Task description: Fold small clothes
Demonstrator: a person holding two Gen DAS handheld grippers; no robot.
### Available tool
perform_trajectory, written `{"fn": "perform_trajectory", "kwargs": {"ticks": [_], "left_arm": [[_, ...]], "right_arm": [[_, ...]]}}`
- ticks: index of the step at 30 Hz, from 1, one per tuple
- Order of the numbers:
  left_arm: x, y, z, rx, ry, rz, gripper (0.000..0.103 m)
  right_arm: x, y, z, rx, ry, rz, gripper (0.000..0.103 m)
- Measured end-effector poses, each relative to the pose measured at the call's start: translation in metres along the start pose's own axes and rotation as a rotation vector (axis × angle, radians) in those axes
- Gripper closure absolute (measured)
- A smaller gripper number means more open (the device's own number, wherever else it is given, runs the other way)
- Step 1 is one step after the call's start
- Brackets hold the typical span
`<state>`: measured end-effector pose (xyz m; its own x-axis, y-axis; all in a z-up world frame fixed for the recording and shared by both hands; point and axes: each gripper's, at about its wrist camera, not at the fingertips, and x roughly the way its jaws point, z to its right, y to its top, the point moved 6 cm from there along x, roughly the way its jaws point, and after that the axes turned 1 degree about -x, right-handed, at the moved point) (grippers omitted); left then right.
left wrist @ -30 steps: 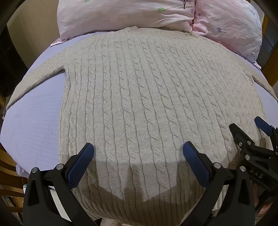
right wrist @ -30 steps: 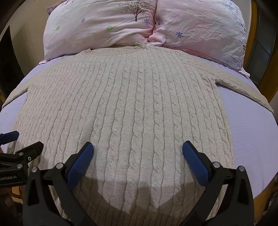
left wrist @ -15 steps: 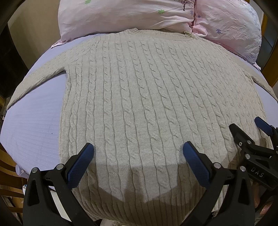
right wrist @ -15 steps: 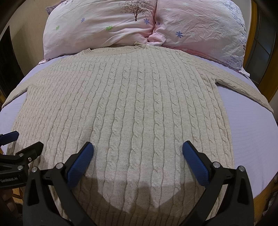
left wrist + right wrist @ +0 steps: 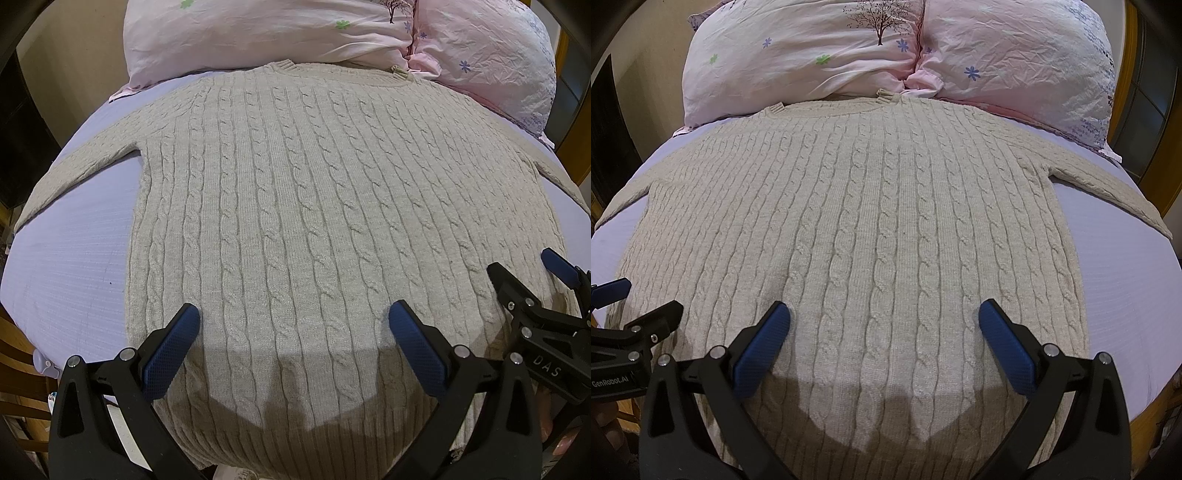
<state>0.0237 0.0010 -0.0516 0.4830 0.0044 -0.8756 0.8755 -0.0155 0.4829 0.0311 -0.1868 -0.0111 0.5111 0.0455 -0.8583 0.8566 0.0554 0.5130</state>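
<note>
Change: both views have crept slightly forward over the garment; the pillows sit lower in frame than a second ago, and the sweater itself has not shifted.
Left gripper [image 5: 294,325]: blue-padded jaws spread wide, holding nothing, hovering above the lower body of the beige cable-knit sweater [image 5: 314,221], casting a shadow toward the hem.
Right gripper [image 5: 884,325]: likewise spread and empty, level over the same hem region, just beside its partner.
Left view only: the right gripper [image 5: 546,295] at the right edge; the sweater's left sleeve [image 5: 74,173] angled across the lavender bedsheet [image 5: 66,266].
Right view only: the left gripper [image 5: 631,314] at the left edge; the right sleeve [image 5: 1108,188] stretching toward the bed's edge.
Sweater: flat, face up, collar touching two pink floral pillows [image 5: 812,55].
</note>
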Motion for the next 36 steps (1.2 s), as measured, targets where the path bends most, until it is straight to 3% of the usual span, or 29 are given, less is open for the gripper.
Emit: {"fn": "perform_trajectory", "kwargs": {"ticks": [36], "left_arm": [[0.0006, 0.0009, -0.0003, 0.001, 0.002, -0.005, 0.001]], "right_arm": [[0.0017, -0.0006, 0.0011, -0.004, -0.002, -0.018, 0.002]]}}
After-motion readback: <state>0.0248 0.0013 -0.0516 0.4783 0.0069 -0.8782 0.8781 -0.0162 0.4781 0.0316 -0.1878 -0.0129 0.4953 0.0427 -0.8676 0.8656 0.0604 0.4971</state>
